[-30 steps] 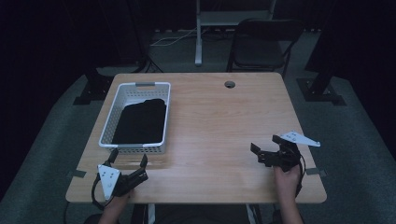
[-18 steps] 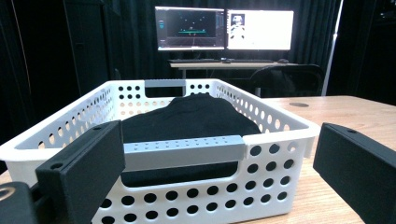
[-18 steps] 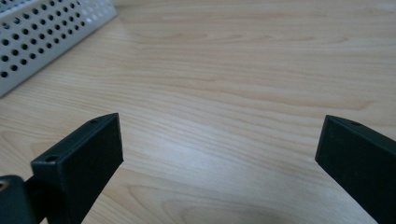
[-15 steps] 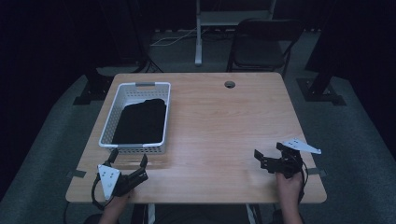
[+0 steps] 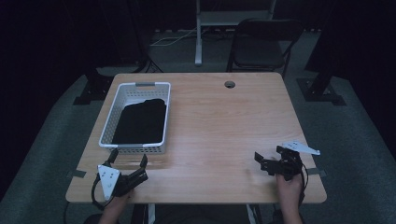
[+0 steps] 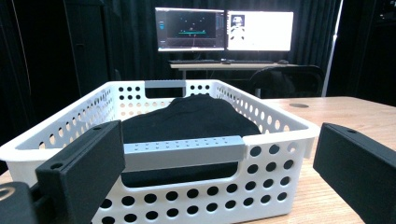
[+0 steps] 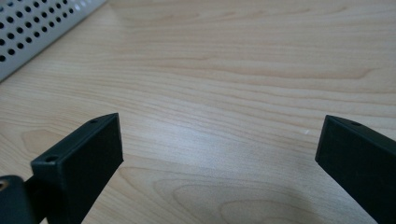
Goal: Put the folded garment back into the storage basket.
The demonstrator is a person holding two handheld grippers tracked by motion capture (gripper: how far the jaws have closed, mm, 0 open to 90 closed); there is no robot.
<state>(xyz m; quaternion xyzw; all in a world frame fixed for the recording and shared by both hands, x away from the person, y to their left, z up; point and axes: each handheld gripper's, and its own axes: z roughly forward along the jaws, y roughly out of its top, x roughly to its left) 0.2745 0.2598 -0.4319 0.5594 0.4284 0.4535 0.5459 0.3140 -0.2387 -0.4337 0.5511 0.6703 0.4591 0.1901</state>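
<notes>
Right gripper (image 5: 267,164) has drawn back toward the near right edge of the light wooden table (image 5: 224,121) over the last second, from a spot farther in; jaws spread wide, nothing between them, bare wood under them in the right gripper view. Left gripper (image 5: 127,162) unchanged at the near left corner, jaws likewise released and empty, aimed at the near wall of the white perforated plastic basket (image 5: 108,127). Folded black cloth (image 5: 140,120) lies inside the basket, untouched by either claw. Judgement: both hands parked clear, so this reads as a rest pose, either before a reach for the cloth or after its deposit; cannot tell which.
</notes>
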